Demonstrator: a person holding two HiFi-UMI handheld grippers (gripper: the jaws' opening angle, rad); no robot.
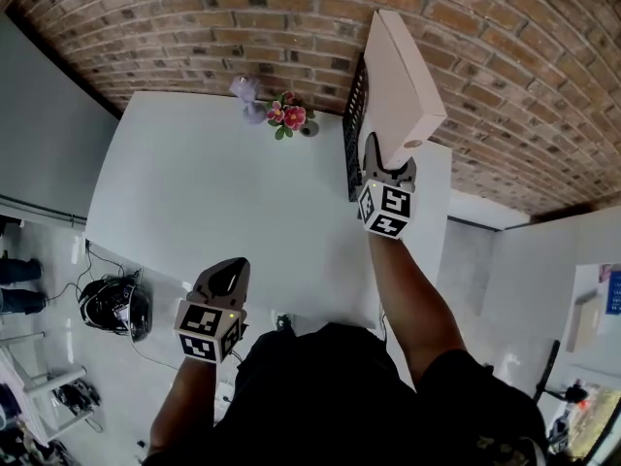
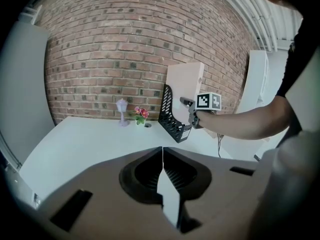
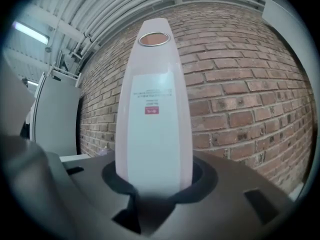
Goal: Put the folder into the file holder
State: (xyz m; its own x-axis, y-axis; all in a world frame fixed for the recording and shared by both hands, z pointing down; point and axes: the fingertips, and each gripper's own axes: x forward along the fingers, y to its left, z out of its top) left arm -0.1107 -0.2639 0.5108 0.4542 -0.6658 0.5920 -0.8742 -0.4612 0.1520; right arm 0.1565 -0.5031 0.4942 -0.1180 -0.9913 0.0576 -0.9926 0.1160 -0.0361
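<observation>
A pale pink box folder (image 1: 403,81) stands tilted in the air over the black mesh file holder (image 1: 354,129) at the table's far right. My right gripper (image 1: 388,163) is shut on the folder's lower end. In the right gripper view the folder's labelled spine (image 3: 154,129) rises straight up from between the jaws. The left gripper view shows the folder (image 2: 186,86) just above and behind the holder (image 2: 172,121). My left gripper (image 1: 225,278) hangs over the table's near edge, far from both. Its jaws (image 2: 162,156) are shut with nothing in them.
The white table (image 1: 194,192) backs onto a brick wall. A small lilac lamp (image 1: 247,95) and a pot of pink flowers (image 1: 289,116) stand at its far edge, left of the holder. A grey partition (image 1: 39,124) lies left; a black helmet (image 1: 114,304) sits on the floor.
</observation>
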